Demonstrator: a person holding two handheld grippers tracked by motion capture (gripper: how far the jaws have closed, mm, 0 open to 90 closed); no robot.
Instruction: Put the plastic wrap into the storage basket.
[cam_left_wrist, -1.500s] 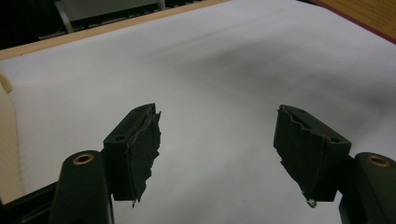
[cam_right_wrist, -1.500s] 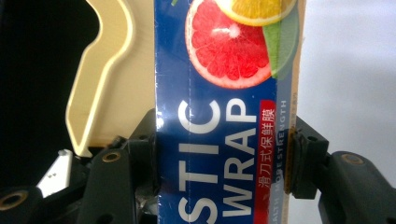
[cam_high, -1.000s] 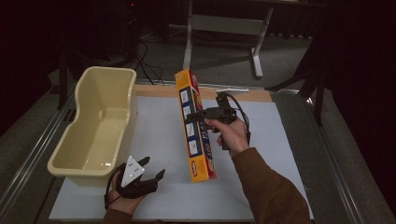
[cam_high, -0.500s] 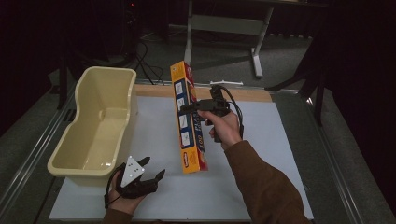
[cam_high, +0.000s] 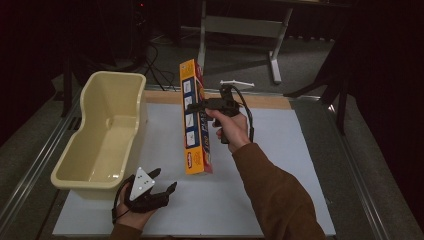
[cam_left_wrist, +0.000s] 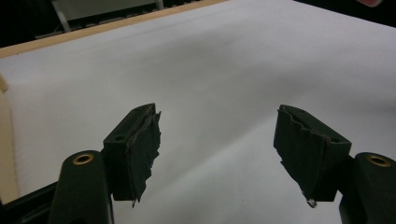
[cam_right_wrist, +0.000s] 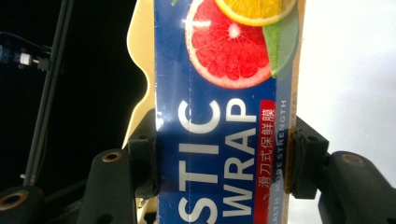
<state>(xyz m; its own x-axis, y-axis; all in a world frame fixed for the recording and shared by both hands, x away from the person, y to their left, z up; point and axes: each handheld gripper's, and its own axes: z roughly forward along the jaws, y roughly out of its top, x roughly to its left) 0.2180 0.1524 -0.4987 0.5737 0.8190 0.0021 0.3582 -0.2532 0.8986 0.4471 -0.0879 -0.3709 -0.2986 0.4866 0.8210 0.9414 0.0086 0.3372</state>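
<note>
A long orange and blue plastic wrap box (cam_high: 193, 117) hangs in the air above the white mat, tilted, its far end up. My right gripper (cam_high: 196, 106) is shut on its middle, the hand behind it. In the right gripper view the box (cam_right_wrist: 224, 116) shows citrus pictures and white lettering, and both pads press its long sides (cam_right_wrist: 222, 163). My left gripper (cam_high: 159, 184) rests low at the mat's near left, beside the tub, jaws wide apart. In the left gripper view nothing lies between its fingertips (cam_left_wrist: 217, 149), just bare mat.
A cream plastic tub (cam_high: 67, 165) stands along the left side of the white mat (cam_high: 280, 165). A wooden strip (cam_high: 265, 101) edges the mat's far side. Metal table legs (cam_high: 272, 55) and cables stand on the floor beyond.
The right gripper has carried the box left and slightly up, toward the tub, lifting its far end. The left gripper has stayed where it was.
</note>
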